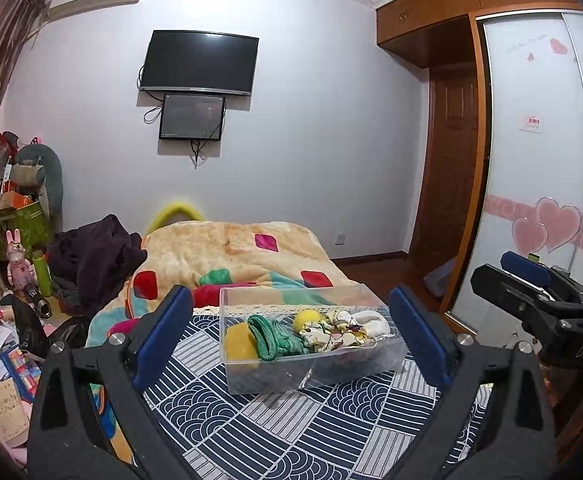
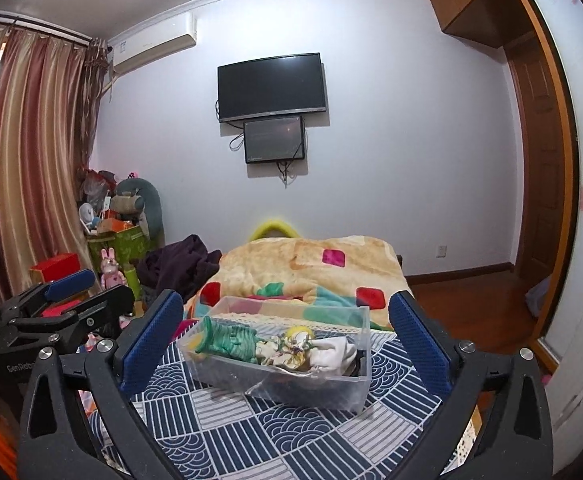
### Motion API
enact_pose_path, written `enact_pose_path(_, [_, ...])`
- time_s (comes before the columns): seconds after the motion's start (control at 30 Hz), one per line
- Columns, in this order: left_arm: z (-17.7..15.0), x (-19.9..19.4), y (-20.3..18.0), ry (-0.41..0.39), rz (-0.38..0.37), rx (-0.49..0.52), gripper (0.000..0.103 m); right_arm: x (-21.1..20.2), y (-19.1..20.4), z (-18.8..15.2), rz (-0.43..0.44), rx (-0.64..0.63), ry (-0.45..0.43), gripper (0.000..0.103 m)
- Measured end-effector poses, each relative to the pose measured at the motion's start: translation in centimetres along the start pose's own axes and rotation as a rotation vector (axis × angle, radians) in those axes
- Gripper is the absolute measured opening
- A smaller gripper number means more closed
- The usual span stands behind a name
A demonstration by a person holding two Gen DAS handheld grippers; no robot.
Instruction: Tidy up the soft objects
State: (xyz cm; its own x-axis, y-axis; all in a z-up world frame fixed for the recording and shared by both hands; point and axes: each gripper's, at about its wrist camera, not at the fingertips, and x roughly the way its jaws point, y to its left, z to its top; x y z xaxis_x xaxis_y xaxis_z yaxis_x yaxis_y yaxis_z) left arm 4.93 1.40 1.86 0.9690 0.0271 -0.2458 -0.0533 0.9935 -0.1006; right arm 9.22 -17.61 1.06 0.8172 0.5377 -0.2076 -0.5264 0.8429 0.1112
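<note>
A clear plastic box sits on the blue patterned cloth and holds soft items: a yellow piece, a green knitted piece, a floral cloth and a white cloth. My left gripper is open and empty, its blue pads either side of the box, a little short of it. In the right wrist view the same box lies ahead of my right gripper, which is open and empty. Each gripper shows at the edge of the other's view.
A folded colourful blanket lies behind the box. Dark clothes are heaped at its left. Clutter of books and toys fills the left floor. A wardrobe stands at the right.
</note>
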Motion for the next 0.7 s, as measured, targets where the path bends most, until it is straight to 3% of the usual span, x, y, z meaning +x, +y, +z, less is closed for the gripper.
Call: enact_pose_path(0.7, [-0.14,-0.50,-0.57,-0.004,-0.001,0.019,0.101,-0.67,-0.57,-0.18,0.002,0.027,0.010,0.103])
